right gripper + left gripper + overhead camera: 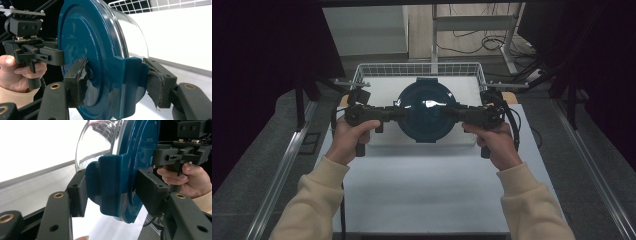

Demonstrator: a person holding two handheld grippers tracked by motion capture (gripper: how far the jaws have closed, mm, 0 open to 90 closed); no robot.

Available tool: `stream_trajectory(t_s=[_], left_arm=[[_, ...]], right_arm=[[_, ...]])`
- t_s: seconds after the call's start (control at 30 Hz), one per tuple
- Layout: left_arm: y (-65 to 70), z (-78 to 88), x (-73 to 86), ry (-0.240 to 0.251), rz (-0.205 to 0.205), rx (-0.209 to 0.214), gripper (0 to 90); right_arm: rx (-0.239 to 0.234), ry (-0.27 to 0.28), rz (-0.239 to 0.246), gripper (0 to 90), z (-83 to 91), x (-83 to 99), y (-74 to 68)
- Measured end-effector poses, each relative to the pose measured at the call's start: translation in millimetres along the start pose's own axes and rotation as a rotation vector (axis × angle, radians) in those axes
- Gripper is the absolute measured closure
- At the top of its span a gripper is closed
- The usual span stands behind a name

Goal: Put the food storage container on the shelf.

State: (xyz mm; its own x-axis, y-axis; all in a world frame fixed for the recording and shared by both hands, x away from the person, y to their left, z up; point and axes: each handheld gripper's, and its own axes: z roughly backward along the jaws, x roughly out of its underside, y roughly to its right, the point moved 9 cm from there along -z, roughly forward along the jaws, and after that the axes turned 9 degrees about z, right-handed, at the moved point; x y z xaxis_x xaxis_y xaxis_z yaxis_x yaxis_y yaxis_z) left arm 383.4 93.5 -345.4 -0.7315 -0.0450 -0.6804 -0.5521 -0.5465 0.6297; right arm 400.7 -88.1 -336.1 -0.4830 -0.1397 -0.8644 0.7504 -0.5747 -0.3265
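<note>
Presently, the round dark-teal plastic lid with a clear domed underside [424,111] hangs between the two grippers above the white board [427,185], in front of the white wire basket [419,69]. The left gripper [398,114] has its black jaws closed on the lid's teal side tab [111,187]; in the left gripper view the pads press that tab from both sides. The right gripper [451,113] clamps the opposite tab [130,82] in the same manner, its worn pads [82,82] tight against the plastic. Each gripper is carried in one hand, the left hand [348,139] and the right hand [495,142], cream sleeves behind them. The lid sits level in the high view, flat teal face upward, its dome facing the board
</note>
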Motion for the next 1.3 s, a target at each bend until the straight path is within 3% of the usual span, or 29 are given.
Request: stream_trajectory(t_s=[0.77,1.03,1.3], left_arm=[[-11.8,1.7,-37.4,0.019,0.000,-0.009,45.0],[-28.7,-6.2,-56.5,0.013,0.016,-0.025,44.7],[-52.3,-20.2,-66.2,0.007,0.067,-0.023,44.1]], right_arm=[[-0.006,0.001,0.020,39.5,-15.7,-37.1,13.6],[-0.020,-0.012,-0.001,39.4,-31.7,-49.4,32.2],[-0.017,-0.048,-0.004,39.4,-49.8,-56.4,54.3]])
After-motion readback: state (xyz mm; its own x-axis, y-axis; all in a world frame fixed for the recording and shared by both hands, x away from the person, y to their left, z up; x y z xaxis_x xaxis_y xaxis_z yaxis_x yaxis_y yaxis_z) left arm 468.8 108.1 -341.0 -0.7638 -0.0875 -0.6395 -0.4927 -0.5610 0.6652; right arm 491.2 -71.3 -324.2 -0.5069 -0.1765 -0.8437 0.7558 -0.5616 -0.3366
